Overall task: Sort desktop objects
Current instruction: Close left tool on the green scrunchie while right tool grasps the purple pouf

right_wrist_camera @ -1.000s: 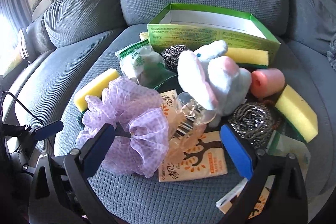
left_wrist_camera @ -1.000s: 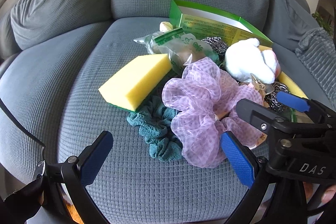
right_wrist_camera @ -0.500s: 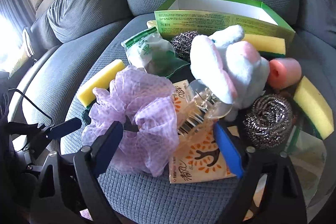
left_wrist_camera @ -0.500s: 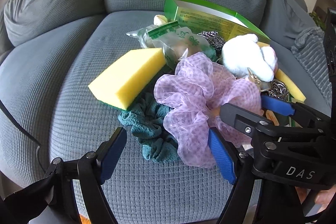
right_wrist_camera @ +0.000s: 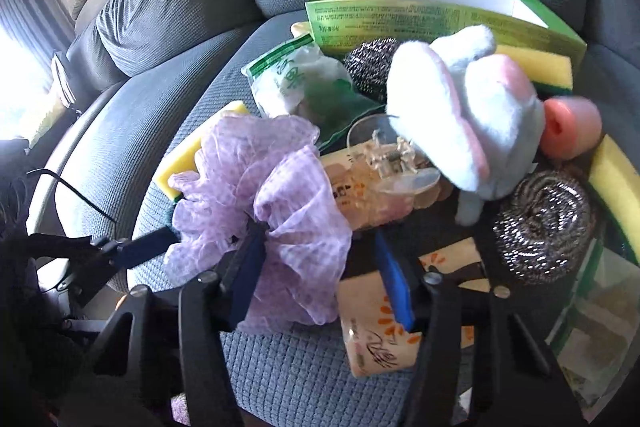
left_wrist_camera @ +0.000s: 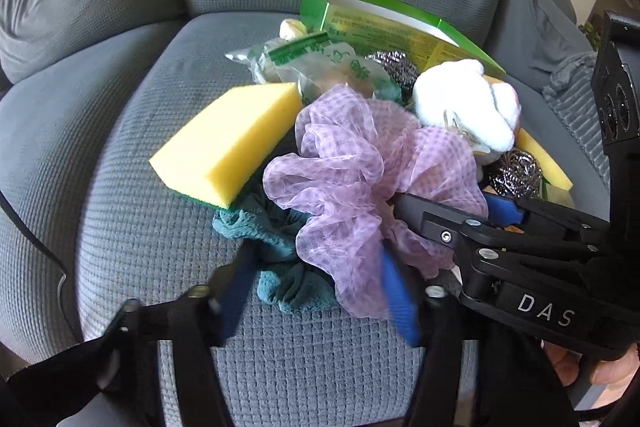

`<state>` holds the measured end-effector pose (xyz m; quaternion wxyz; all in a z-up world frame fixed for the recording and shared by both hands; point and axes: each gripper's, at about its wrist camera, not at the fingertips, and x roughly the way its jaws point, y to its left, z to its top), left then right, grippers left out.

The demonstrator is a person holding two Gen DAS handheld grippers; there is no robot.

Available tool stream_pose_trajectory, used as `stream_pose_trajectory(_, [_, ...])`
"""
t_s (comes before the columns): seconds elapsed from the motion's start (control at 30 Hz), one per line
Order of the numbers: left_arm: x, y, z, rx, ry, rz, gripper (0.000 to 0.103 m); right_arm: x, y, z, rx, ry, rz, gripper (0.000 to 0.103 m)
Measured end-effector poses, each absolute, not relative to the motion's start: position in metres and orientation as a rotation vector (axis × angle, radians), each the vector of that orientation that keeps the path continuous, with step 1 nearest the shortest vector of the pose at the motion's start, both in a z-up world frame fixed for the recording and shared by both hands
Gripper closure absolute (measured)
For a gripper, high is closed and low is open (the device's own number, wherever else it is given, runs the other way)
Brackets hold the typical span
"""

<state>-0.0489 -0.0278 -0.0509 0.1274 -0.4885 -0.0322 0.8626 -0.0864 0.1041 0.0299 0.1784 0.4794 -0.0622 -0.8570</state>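
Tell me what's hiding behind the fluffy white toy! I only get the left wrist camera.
Observer: A pink foam roll lies just past the white plush toy, on its right. Your view misses it completely.
Operator: Ooh! And is anything next to the purple scrunchie that I can't see?
Observer: Yes. An orange-printed packet lies flat on the cushion beside the purple scrunchie. The right claw is open, and one of its fingers sits over that packet.
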Motion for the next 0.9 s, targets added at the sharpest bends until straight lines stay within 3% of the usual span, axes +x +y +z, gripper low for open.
stream_pose_trajectory(0.23, [-0.051, -0.028, -0.052, -1.421, -0.098, 2.51, 0.061, -0.089, 0.1, 0.025, 1.362, -0.201, -2.39, 0.058])
stream_pose_trajectory(0.3, [-0.052, -0.027, -0.052, -1.425, -0.094, 2.514, 0.07, -0.09, 0.099, 0.024, 1.363, -0.218, -2.38, 0.066])
stream_pose_trajectory(0.53, [-0.051, -0.023, -0.048, -1.393, -0.084, 2.549, 0.079, -0.092, 0.101, 0.018, 1.381, -0.317, -2.295, 0.084])
stream_pose_trajectory(0.6, [-0.05, -0.024, -0.046, -1.383, -0.099, 2.559, 0.082, -0.09, 0.1, 0.02, 1.364, -0.319, -2.292, 0.094])
stream_pose_trajectory(0.9, [-0.046, -0.026, -0.036, -1.323, -0.132, 2.58, 0.088, -0.08, 0.099, 0.028, 1.309, -0.338, -2.278, 0.096])
